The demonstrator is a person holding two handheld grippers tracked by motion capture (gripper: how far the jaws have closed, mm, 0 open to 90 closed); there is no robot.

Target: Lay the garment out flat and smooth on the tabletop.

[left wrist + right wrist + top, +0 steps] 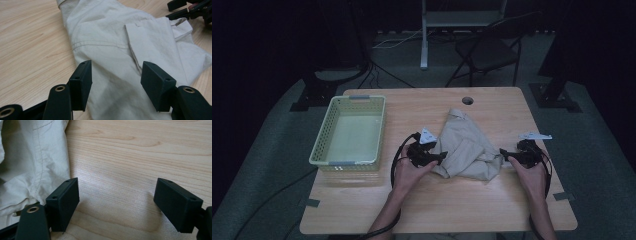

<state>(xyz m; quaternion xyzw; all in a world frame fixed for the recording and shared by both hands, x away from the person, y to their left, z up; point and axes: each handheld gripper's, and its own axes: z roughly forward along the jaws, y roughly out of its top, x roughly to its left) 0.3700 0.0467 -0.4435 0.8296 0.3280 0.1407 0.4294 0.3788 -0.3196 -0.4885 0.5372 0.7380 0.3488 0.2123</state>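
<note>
A crumpled beige garment (464, 145) lies in the middle of the wooden table (437, 210). My left gripper (437, 157) is at the garment's left edge, open, its jaws hovering over the cloth (110, 50) with fabric between and below them. My right gripper (507, 156) sits at the garment's right edge, open, its jaws spread over bare wood, the cloth (30, 165) just beside its left jaw. From the left gripper view the other gripper (192, 10) shows at the cloth's far corner.
A pale green plastic basket (323, 145) stands on the table's left part. A round hole (467, 100) is near the far table edge. A folding chair (487, 52) and stand legs are behind the table.
</note>
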